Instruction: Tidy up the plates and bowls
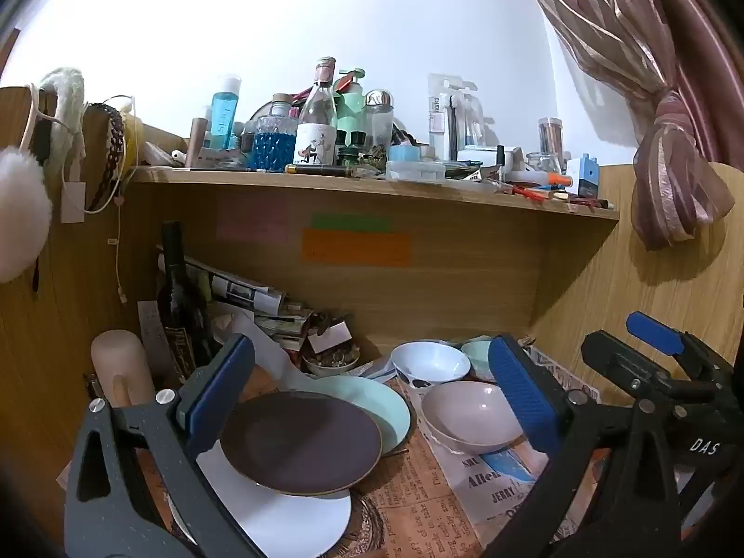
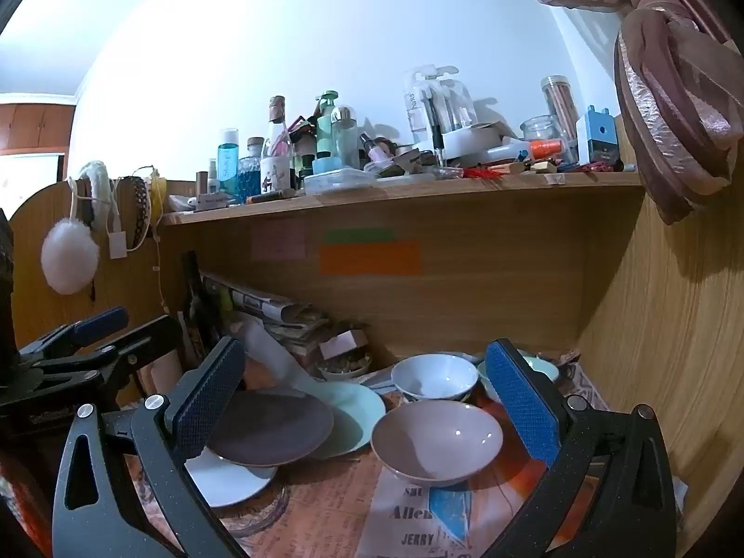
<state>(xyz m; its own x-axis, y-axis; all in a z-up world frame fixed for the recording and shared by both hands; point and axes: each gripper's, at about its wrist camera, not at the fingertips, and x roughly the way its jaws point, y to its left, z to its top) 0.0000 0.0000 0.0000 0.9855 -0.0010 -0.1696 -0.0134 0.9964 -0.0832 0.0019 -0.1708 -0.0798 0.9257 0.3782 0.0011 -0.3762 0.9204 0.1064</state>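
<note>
Left tongs (image 1: 367, 395) wide open, brown plate (image 1: 302, 441) overlapping green plate (image 1: 372, 400)

Both views are sharp at the centre, with strong fisheye bending and black corners at the rim. The white wall (image 1: 279, 23) blows out toward ten o'clock, while the curtain (image 1: 669, 158) casts a soft shadow toward five o'clock. Glints spot the pink bowl (image 2: 437, 441).

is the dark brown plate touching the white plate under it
Touching. The left wrist view shows the dark brown plate lying directly on the white plate, its front rim overlapping it with no gap.
</note>
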